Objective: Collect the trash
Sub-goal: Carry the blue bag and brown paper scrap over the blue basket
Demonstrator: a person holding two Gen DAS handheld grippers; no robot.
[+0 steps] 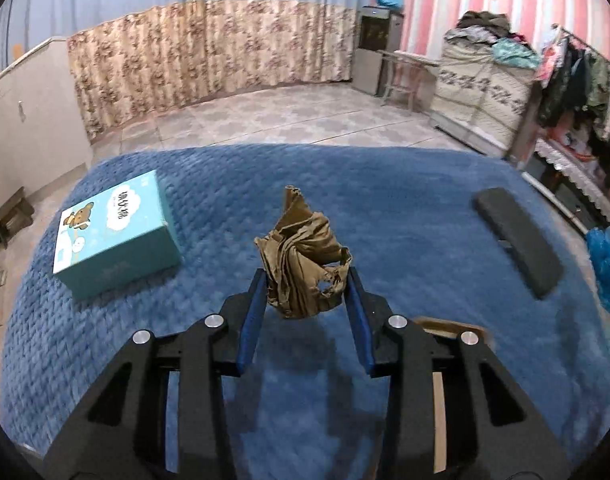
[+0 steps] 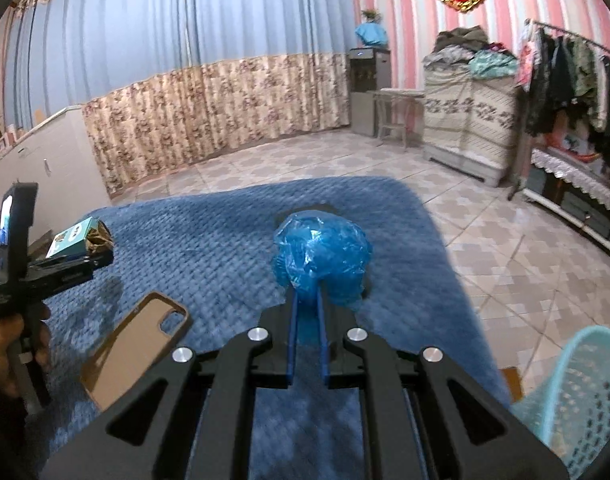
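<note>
Basket is sitting lower right of your right gripper, which is pinching plastic, while your left gripper is clamping paper.

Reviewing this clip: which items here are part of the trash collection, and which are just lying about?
Job:
- crumpled brown paper, in left tongs
- blue plastic wad, in right tongs
- mesh basket

Lying about:
- teal box
- phone case
- dark flat case

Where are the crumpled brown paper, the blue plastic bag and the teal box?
crumpled brown paper [image 1: 305,256], left wrist view, middle of the wad.
blue plastic bag [image 2: 323,256], right wrist view, centre of the bundle.
teal box [image 1: 113,228], left wrist view, its printed top.
</note>
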